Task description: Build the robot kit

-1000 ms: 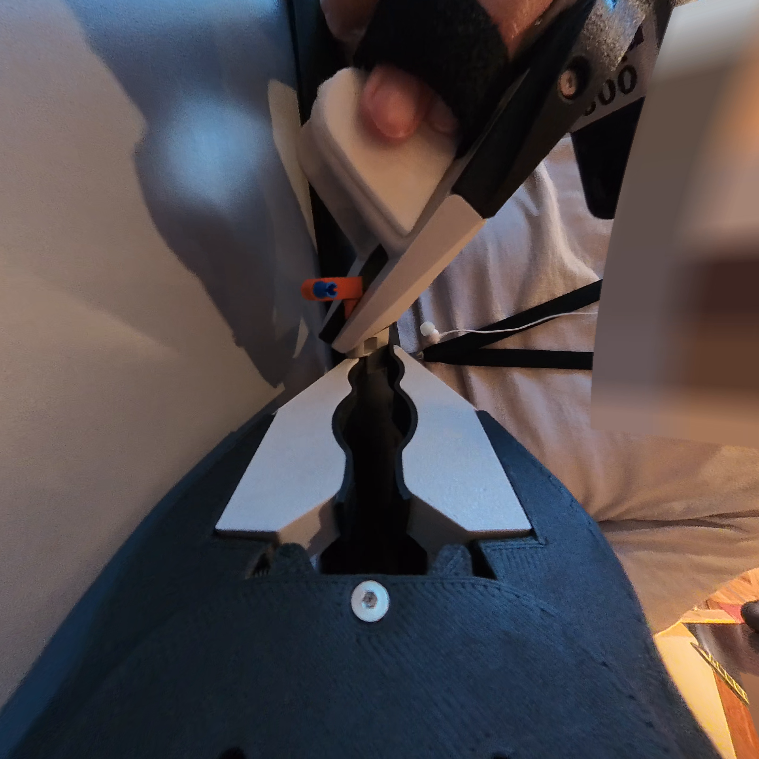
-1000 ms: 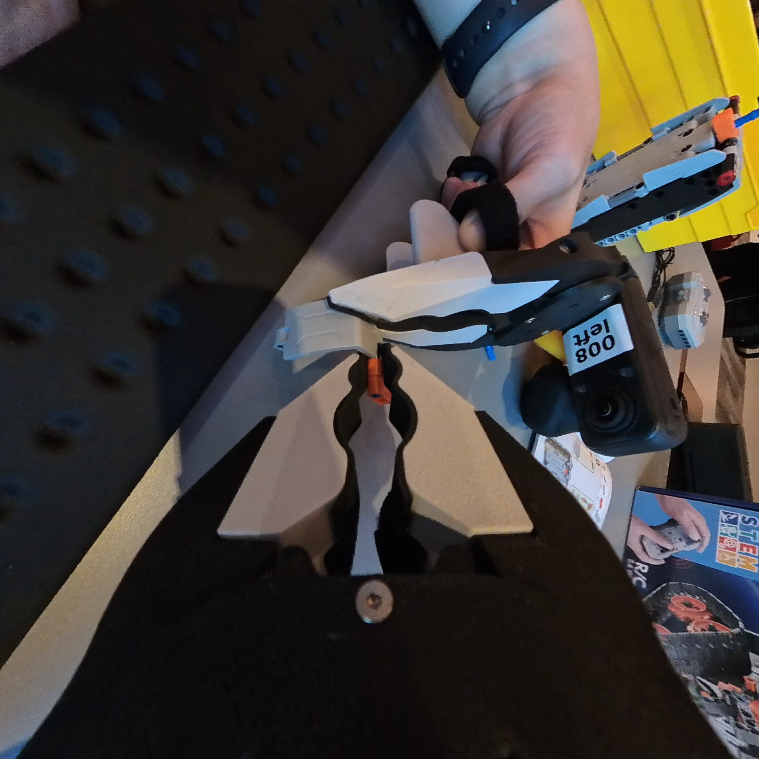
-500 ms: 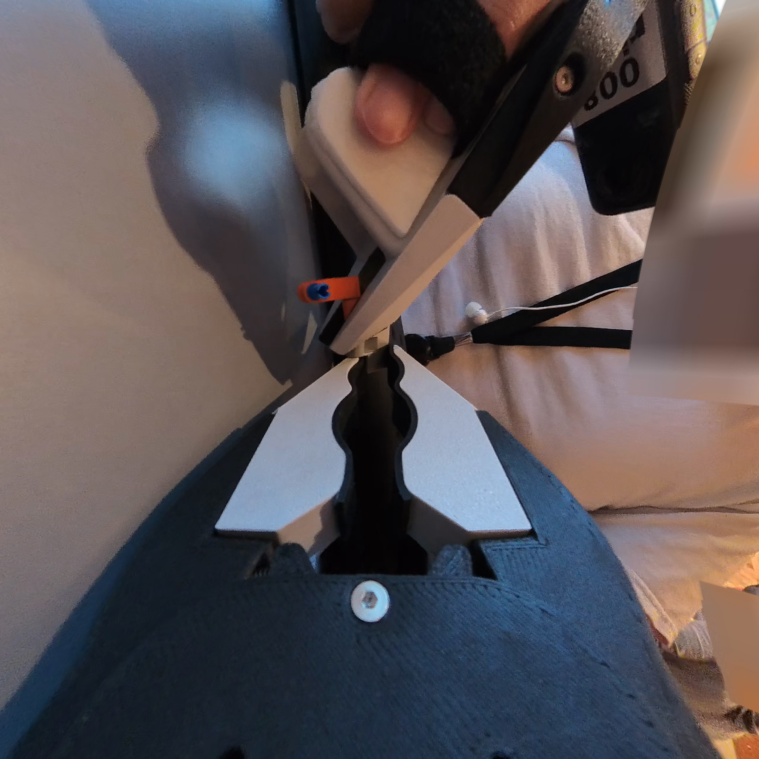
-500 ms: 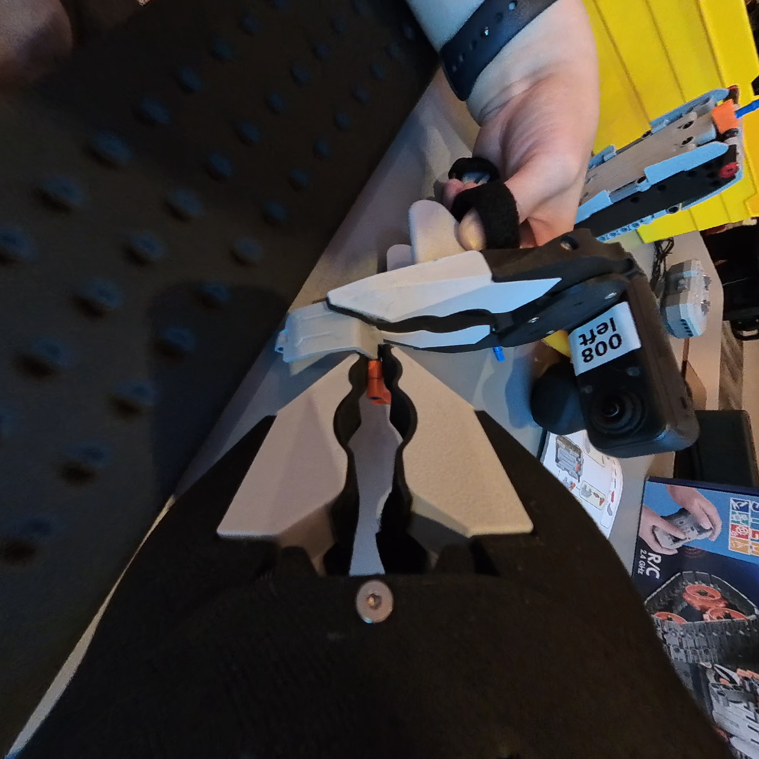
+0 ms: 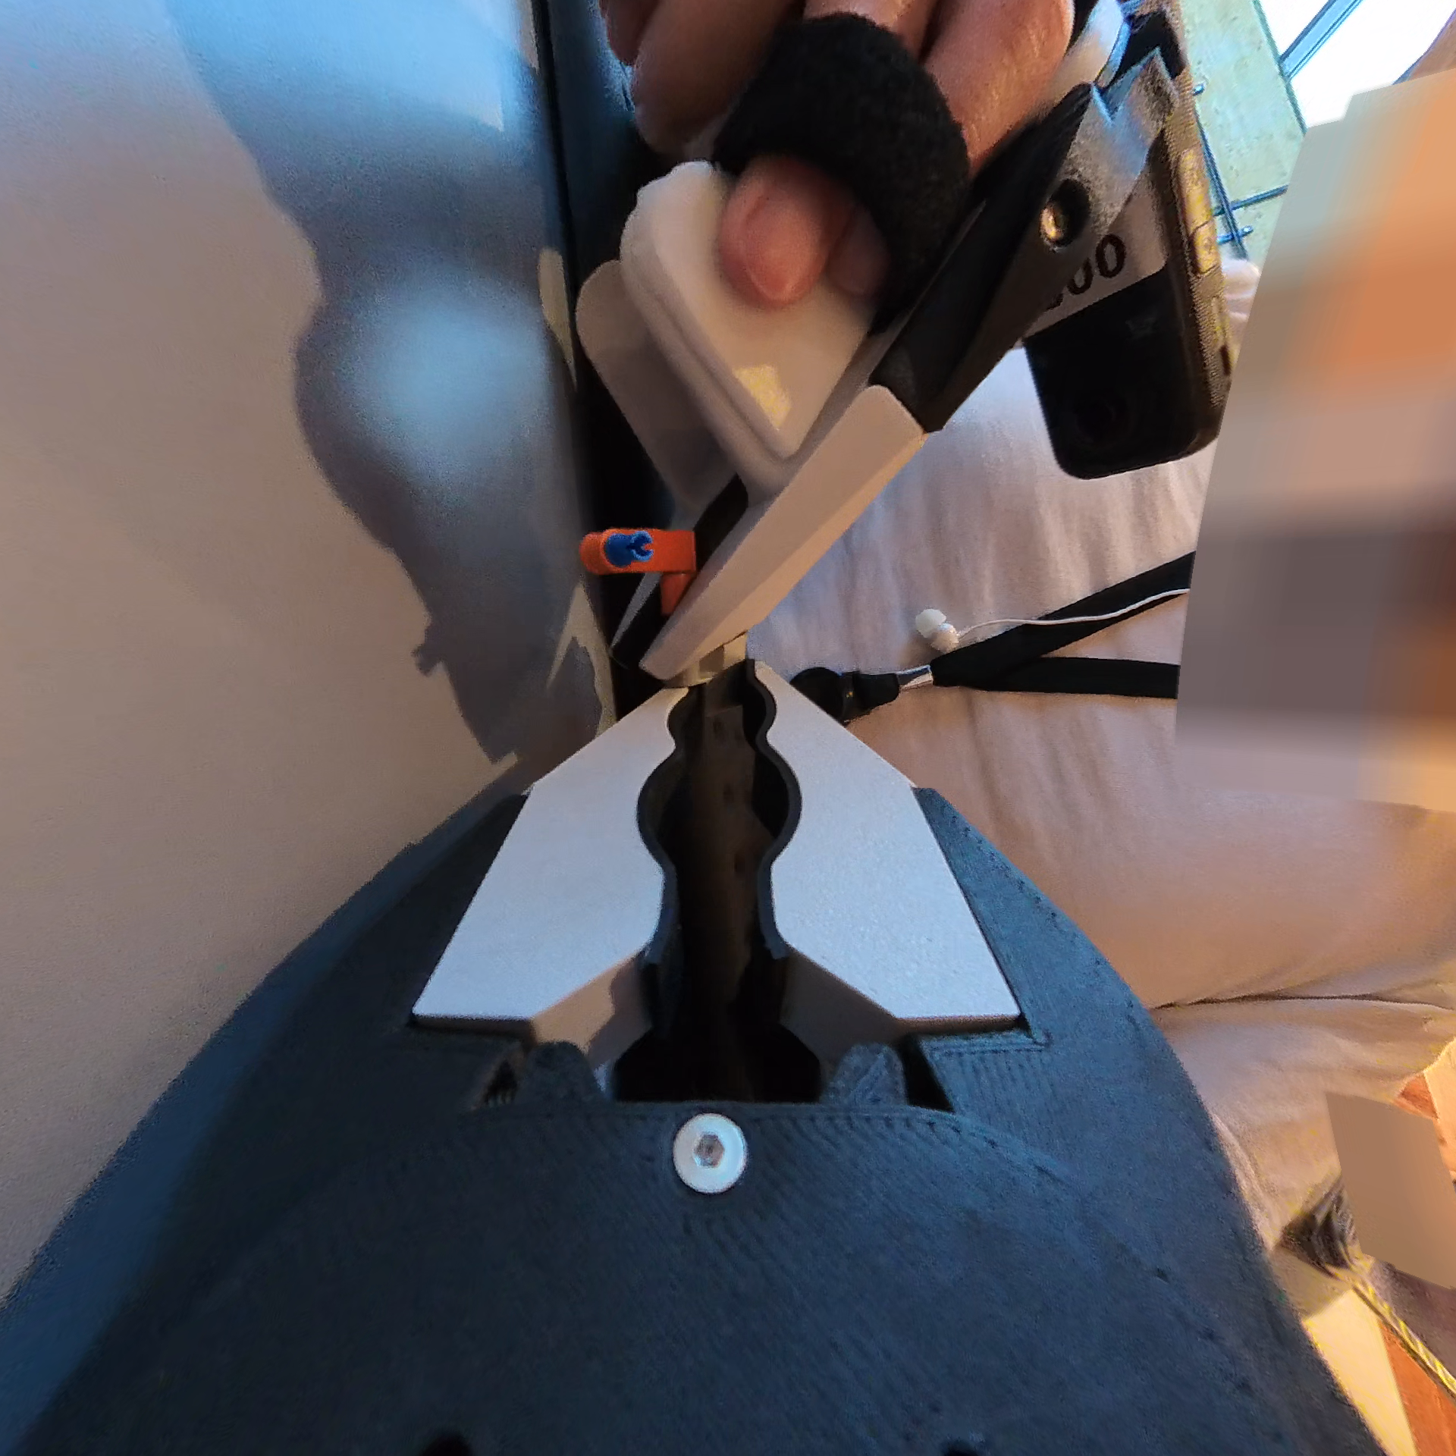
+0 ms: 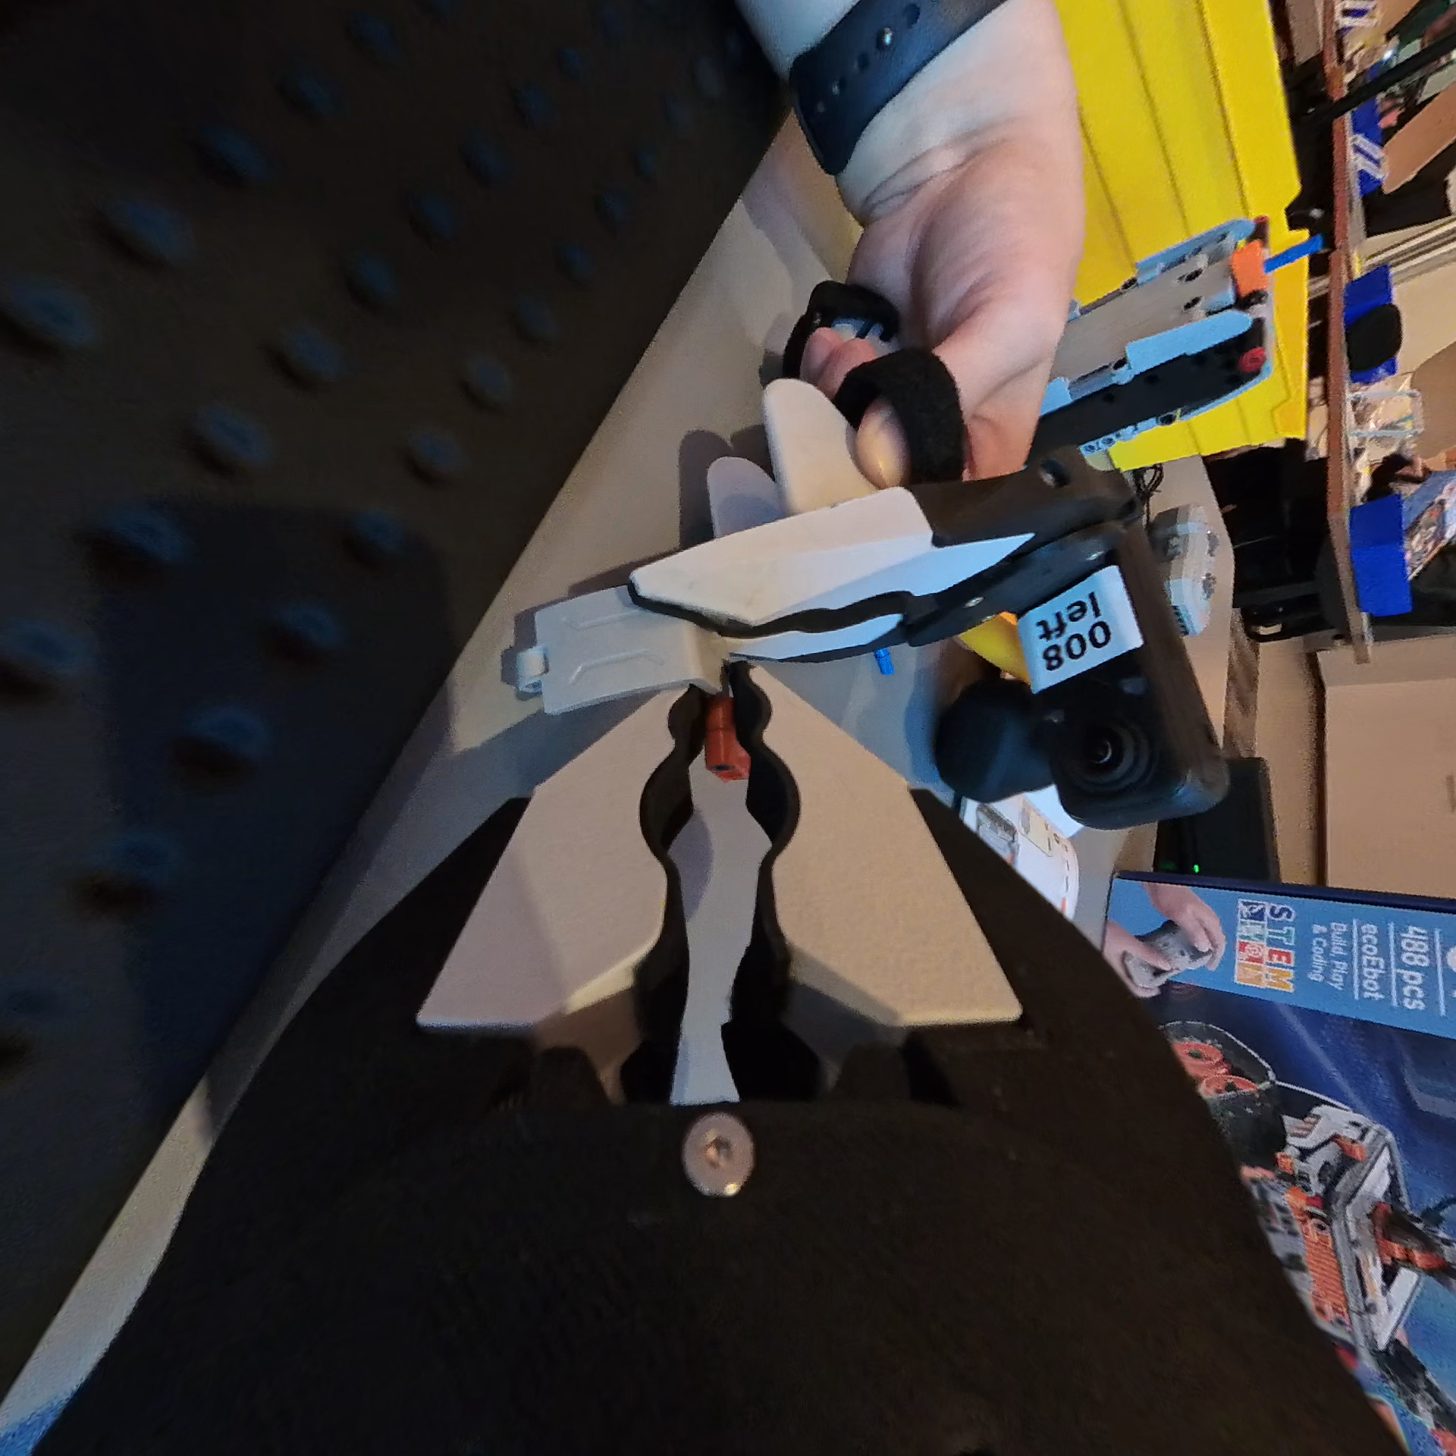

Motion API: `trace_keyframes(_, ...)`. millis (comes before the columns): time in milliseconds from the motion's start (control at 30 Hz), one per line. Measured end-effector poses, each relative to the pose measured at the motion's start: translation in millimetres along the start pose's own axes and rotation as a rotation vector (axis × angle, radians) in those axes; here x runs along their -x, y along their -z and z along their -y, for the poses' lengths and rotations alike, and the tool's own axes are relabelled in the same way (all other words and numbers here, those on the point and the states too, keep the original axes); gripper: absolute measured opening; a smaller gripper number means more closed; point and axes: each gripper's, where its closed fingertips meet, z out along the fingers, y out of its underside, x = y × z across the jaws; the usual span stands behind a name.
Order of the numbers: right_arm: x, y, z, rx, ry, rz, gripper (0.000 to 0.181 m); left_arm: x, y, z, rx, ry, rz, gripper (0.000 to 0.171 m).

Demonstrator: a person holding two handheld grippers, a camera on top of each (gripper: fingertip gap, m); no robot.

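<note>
My left gripper (image 5: 718, 677) tips hide most of the grey panel (image 6: 607, 654) they pinch. Orange connector (image 5: 640, 551) half behind my right gripper (image 5: 693, 630); its grip point unclear. Blue box (image 6: 1331, 1103) cut by the frame edge.

The left gripper (image 5: 713, 685) has a matt black printed-plastic body with fine ridged layer lines, pale grainy plastic fingers (image 5: 567, 890), and a shiny metal screw (image 5: 711, 1154) set in that body below the fingers. Just above its tips, the orange plastic piece (image 5: 642, 551) looks smooth and slightly glossy. Behind it, the person's pale shirt (image 5: 1024, 827) is soft creased cloth.

Held in the left gripper's fingers, the grey plastic panel (image 6: 599, 650) looks smooth and matt. Right of the panel, the box (image 6: 1308, 1048) is glossy printed card, and the finger strap (image 6: 914, 410) is fuzzy black cloth.
</note>
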Motion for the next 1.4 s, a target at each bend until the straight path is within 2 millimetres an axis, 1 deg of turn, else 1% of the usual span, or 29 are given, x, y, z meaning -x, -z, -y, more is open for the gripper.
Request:
trace_keyframes(133,6.4,-5.4,-7.7,0.039,-0.003,0.023,0.005,9.4,-1.0,-1.9,0.027,0.041,0.016,0.007)
trace_keyframes(267,6.9,-6.3,-3.7,0.009,-0.044,-0.007,0.005,7.5,-1.2,-4.6,0.031,0.032,0.004,0.007)
trace_keyframes(400,9.6,-8.0,-4.3,0.045,0.028,-0.023,0.005,11.3,-3.1,-6.8,0.043,0.019,0.044,0.007)
trace_keyframes(600,12.7,-9.0,-1.5,0.079,0.121,-0.022,0.004,11.6,-5.2,-10.4,0.073,0.01,0.049,0.007)
trace_keyframes(700,13.0,-10.2,-1.4,0.084,0.11,-0.007,0.004,11.6,-4.9,-9.9,0.071,0.011,0.048,0.006)
trace_keyframes(767,10.7,-14.4,-9.2,0.133,0.078,-0.035,0.004,12.3,-5.3,-5.4,0.043,0.018,0.049,0.006)
trace_keyframes(800,13.6,-16.2,-7.1,0.126,0.084,-0.029,0.004,11.3,-7.6,-10.2,0.076,0.01,0.047,0.007)
trace_keyframes(833,15.2,-16.0,-4.1,0.118,0.087,-0.022,0.004,11.2,-7.6,-10.1,0.073,0.008,0.046,0.007)
trace_keyframes(933,12.6,-15.4,-6.3,0.105,0.047,-0.023,0.005,9.8,-5.9,-7.6,0.047,0.013,0.036,0.007)
trace_keyframes(1000,6.1,-12.6,-8.5,0.103,0.053,-0.06,0.005,7.6,-2.5,-2.5,-0.003,0.0,0.031,0.008)
trace_keyframes(1067,0.8,-10.4,-13.2,0.117,0.059,-0.089,0.005,6.3,-0.4,-4.7,-0.008,-0.008,0.033,0.008)
trace_keyframes(1133,-2.4,-8.4,-26.2,0.164,0.038,-0.106,0.005,3.6,-0.5,-8.3,-0.008,-0.023,0.03,0.007)
trace_keyframes(1167,0.0,-7.5,-31.6,0.172,0.016,-0.088,0.005,2.8,0.0,-8.8,-0.015,-0.028,0.033,0.008)
trace_keyframes(1233,1.9,-7.0,-39.5,0.176,-0.069,-0.062,0.005,3.2,2.7,-9.0,-0.034,-0.028,0.044,0.007)
trace_keyframes(1333,5.2,-10.0,-37.5,0.136,-0.271,0.019,0.006,3.7,8.5,-6.9,-0.064,-0.023,0.054,0.007)
trace_keyframes(1400,3.2,-11.9,-35.9,0.121,-0.355,0.044,0.01,3.6,10.4,-7.1,-0.072,-0.024,0.059,0.007)
